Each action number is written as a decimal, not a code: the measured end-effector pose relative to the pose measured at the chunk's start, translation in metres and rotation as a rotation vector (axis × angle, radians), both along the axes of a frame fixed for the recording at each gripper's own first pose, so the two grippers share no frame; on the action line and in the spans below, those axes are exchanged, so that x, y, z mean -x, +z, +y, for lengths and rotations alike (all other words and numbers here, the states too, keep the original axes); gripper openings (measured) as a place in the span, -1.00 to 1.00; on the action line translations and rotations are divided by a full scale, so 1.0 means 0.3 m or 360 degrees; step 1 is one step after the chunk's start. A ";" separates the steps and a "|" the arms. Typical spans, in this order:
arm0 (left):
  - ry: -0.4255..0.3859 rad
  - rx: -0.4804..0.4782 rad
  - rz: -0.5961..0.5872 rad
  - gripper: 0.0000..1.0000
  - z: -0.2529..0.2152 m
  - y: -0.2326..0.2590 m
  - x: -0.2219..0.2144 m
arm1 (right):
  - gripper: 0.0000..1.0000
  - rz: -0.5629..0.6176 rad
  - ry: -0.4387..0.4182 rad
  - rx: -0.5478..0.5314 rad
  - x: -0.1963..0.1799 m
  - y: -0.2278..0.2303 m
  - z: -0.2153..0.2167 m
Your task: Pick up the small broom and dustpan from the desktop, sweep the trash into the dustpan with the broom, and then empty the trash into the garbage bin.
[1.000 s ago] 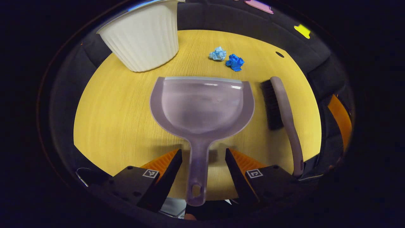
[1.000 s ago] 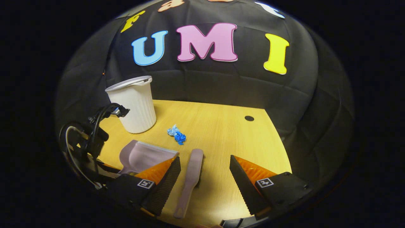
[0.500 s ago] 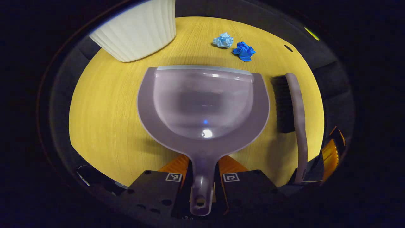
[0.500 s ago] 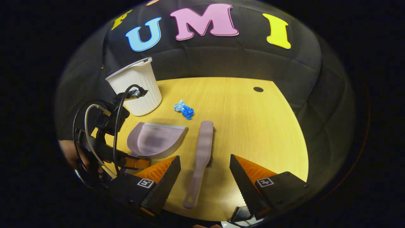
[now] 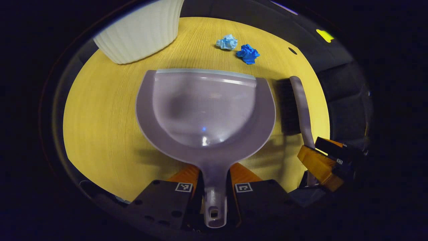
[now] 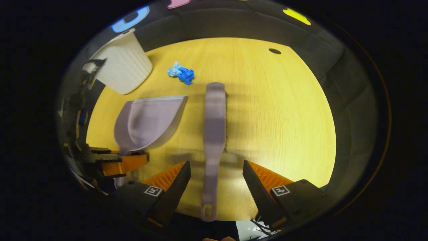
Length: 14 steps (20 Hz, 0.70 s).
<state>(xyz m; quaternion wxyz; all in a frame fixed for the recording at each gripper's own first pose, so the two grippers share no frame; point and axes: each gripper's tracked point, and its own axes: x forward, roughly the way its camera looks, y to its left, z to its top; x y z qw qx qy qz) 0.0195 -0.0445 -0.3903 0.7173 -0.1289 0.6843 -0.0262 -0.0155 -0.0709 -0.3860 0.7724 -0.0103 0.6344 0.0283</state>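
Left gripper stays clamped on the dustpan handle; right gripper, fingers apart, has dropped to straddle the broom handle at 6 o'clock.

Left tool clamped on dustpan handle, broom beside it, desktop beneath

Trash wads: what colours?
One light blue, one deep blue; clearest in left gripper view.

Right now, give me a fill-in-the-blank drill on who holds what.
1. The left gripper is shut on the ____ handle.
2. The right gripper is ____, its fingers either side of the broom handle.
3. The two paper scraps lie on the ____.

Answers: dustpan; open; desktop
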 end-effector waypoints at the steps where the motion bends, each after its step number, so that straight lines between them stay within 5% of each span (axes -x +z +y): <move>1: -0.0006 0.0028 -0.0014 -0.39 -0.002 0.001 -0.003 | 1.00 0.0077 -0.0015 0.0032 0.008 -0.030 -0.016; 5: -0.0002 0.0128 -0.0089 -0.41 -0.002 0.005 -0.003 | 0.82 0.0290 -0.0070 0.0091 0.044 -0.088 -0.035; 6: 0.0001 0.0153 -0.0101 -0.39 -0.004 0.001 -0.006 | 0.53 0.0291 -0.0071 0.0106 0.029 -0.098 -0.033; 7: 0.0004 0.0176 -0.0109 -0.39 -0.005 0.000 -0.009 | 0.68 0.0305 -0.0070 0.0106 0.024 -0.103 -0.028; 8: 0.0006 0.0194 -0.0112 -0.39 -0.006 0.001 -0.006 | 0.45 0.0335 -0.0067 0.0100 0.023 -0.109 -0.016; 9: 0.0004 0.0206 -0.0113 -0.41 -0.006 0.001 -0.008 | 0.65 0.0380 -0.0057 0.0104 0.029 -0.115 -0.012; 11: -0.0012 0.0221 -0.0115 -0.39 -0.006 0.000 -0.009 | -0.06 0.0428 -0.0034 0.0102 0.014 -0.121 0.010; 14: -0.0055 0.0225 -0.0118 -0.41 0.013 -0.002 -0.015 | -0.43 0.0495 0.0037 0.0130 0.000 -0.132 0.022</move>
